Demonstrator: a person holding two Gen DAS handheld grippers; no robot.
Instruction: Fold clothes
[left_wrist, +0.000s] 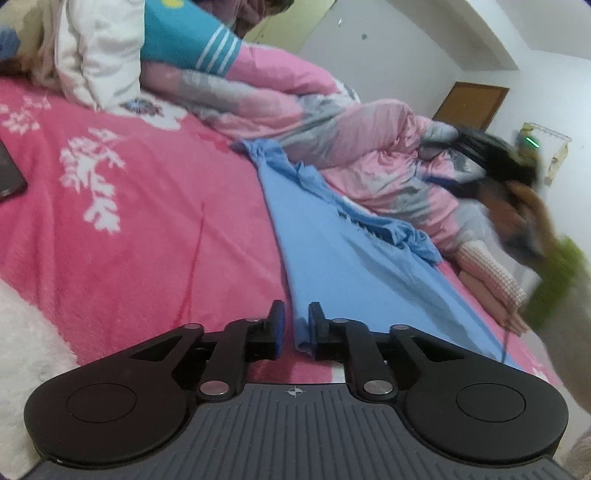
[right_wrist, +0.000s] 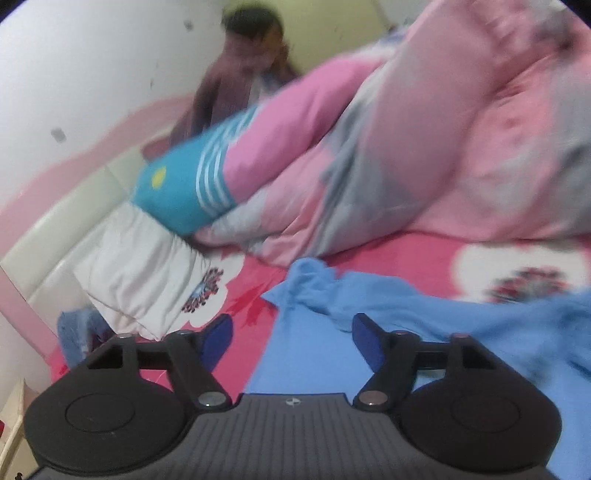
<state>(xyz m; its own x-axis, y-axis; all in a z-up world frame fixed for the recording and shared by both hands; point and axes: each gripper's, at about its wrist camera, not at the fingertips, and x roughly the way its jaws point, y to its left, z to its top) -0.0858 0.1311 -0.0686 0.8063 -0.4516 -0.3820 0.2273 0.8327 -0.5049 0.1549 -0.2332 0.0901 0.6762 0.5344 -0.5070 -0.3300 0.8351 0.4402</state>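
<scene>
Viewing the scene through both wrist cameras, I take the blue garment (left_wrist: 332, 266) as my landmark: it lies spread on the pink floral bedspread (left_wrist: 147, 221), a long flat panel with a bunched, gathered edge on the side toward the quilt. My left gripper (left_wrist: 295, 325) sits at the garment's near corner, its jaws drawn narrow with a folded edge of the blue cloth between the blue-padded fingers (left_wrist: 277, 321); I cannot tell whether the pads press the fabric or merely flank it. My right gripper (right_wrist: 291, 336) hovers over the garment's near edge with its jaws spread wide and nothing between them; its left finger is over the bedspread (right_wrist: 424, 258), its right finger over the blue garment (right_wrist: 314, 350). Beyond the garment lies a rumpled pink-and-grey quilt (left_wrist: 369, 155), touching its gathered edge. Farther from the garment, at the head of the bed, rest a white pillow (right_wrist: 140, 266) and a teal striped pillow (right_wrist: 184, 192). Behind the quilt a person (right_wrist: 240, 74) sits against the wall, blurred. A dark flat object (left_wrist: 9, 173) lies on the bedspread, well apart from the garment.
</scene>
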